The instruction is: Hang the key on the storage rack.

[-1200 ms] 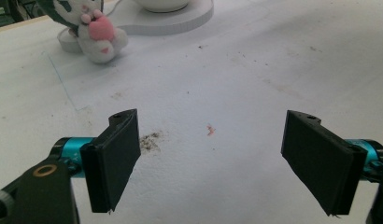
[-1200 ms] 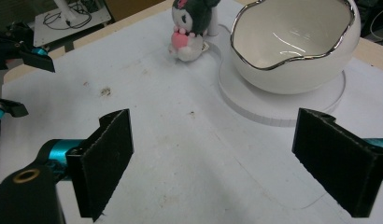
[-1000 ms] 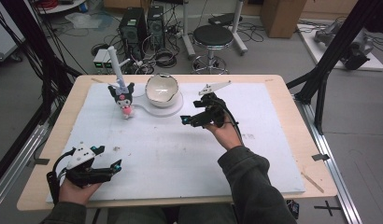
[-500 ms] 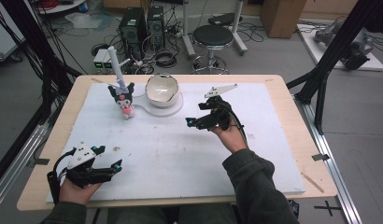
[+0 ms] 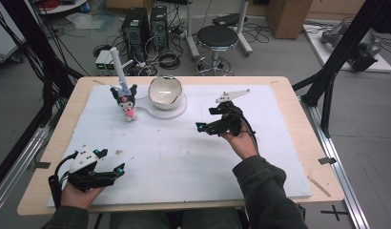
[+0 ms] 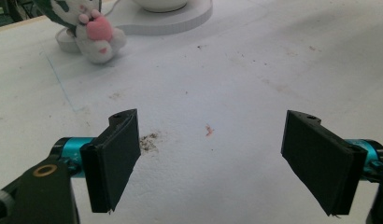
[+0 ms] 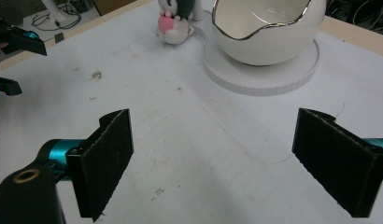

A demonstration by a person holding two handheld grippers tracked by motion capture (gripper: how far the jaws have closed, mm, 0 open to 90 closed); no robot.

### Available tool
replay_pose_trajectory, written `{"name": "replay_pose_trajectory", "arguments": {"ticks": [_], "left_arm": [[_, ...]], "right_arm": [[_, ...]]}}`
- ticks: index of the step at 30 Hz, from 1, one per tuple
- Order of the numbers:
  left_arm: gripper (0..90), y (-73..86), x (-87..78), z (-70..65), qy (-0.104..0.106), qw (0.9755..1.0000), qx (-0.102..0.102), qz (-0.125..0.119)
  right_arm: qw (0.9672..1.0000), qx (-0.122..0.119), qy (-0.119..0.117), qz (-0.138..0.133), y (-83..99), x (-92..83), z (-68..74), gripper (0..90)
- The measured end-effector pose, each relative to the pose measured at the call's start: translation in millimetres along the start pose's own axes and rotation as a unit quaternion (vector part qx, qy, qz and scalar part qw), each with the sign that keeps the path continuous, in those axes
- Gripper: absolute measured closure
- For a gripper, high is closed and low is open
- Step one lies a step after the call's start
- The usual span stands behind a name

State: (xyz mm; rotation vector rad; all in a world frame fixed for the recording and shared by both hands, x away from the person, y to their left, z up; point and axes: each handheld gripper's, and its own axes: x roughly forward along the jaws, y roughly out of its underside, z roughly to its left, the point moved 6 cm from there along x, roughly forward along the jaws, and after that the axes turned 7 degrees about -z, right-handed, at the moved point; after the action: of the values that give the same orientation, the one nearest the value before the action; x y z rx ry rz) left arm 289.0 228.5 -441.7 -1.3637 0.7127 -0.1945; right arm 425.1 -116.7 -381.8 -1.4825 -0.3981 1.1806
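A black-and-white plush toy (image 5: 126,98) with a pink belly stands at the back left of the white mat (image 5: 174,157). To its right, a white egg-shaped bowl (image 5: 165,90) with a gold rim sits on a round white base (image 5: 177,110). My left gripper (image 5: 111,161) rests open near the front left corner, holding nothing. My right gripper (image 5: 206,119) hovers open, right of the bowl and pointing left, also holding nothing. In the left gripper view the plush toy (image 6: 94,32) lies far ahead of the open left gripper (image 6: 222,163). Bowl (image 7: 269,32), base (image 7: 259,77) and plush toy (image 7: 173,21) show ahead of the right gripper (image 7: 217,163).
A white post (image 5: 117,62) stands upright behind the plush toy. The wooden table edge (image 5: 308,124) frames the mat. Beyond the table are a stool (image 5: 217,38) and computer towers (image 5: 146,24) on the floor. Black frame struts rise at both sides.
My right gripper has drifted slightly to the right, still open. The left gripper, plush toy and bowl have not moved.
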Motion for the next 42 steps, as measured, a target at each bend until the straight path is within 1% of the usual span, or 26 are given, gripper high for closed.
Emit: {"name": "replay_pose_trajectory", "arguments": {"ticks": [6,8,11,17,21,25,29,32,35,36,37,42], "left_arm": [[20.0,0.0,0.3,-0.5,0.001,1.0000,0.001,0.001],[20.0,0.1,0.5,-0.4,0.001,1.0000,0.001,0.001],[20.0,0.1,0.4,-0.4,0.001,1.0000,0.002,0.003],[20.0,-0.1,0.3,-0.4,0.001,1.0000,0.002,0.003],[20.0,-0.3,0.6,-0.7,0.000,1.0000,0.001,0.001],[20.0,-0.3,1.2,-0.7,0.000,1.0000,0.001,0.000],[20.0,-0.3,1.7,-1.5,0.001,1.0000,0.001,0.002],[20.0,-0.4,1.9,-2.0,0.002,1.0000,0.001,0.001],[20.0,-0.5,1.9,-2.0,0.002,1.0000,0.001,0.002],[20.0,-0.7,2.1,-2.2,0.002,1.0000,0.001,0.001],[20.0,-0.8,2.1,-2.0,0.002,1.0000,0.003,0.001],[19.9,-1.2,2.8,-3.0,0.004,1.0000,0.004,0.000]], "right_arm": [[1.0000,-0.002,0.006,0.000,5.7,-4.5,-1.2,11.6],[1.0000,-0.001,0.008,0.006,8.4,-6.0,-1.6,11.6],[0.9999,-0.007,0.011,0.006,10.3,-8.0,-2.0,11.6],[0.9998,-0.008,0.017,0.007,16.3,-12.9,-3.4,11.7],[0.9998,-0.004,0.017,0.006,21.8,-15.9,-4.0,11.7],[0.9997,0.002,0.018,0.014,27.4,-18.4,-5.0,11.6],[0.9997,0.000,0.021,0.008,28.0,-22.3,-4.3,11.7],[0.9997,-0.002,0.023,0.006,31.6,-24.5,-5.0,11.6],[0.9996,0.006,0.026,0.008,37.6,-27.3,-5.9,11.7],[0.9996,0.004,0.027,0.007,39.3,-27.8,-7.0,11.7],[0.9996,0.008,0.027,0.009,41.0,-28.7,-7.0,11.7],[0.9994,0.012,0.030,0.014,46.5,-32.0,-8.1,11.7]]}}
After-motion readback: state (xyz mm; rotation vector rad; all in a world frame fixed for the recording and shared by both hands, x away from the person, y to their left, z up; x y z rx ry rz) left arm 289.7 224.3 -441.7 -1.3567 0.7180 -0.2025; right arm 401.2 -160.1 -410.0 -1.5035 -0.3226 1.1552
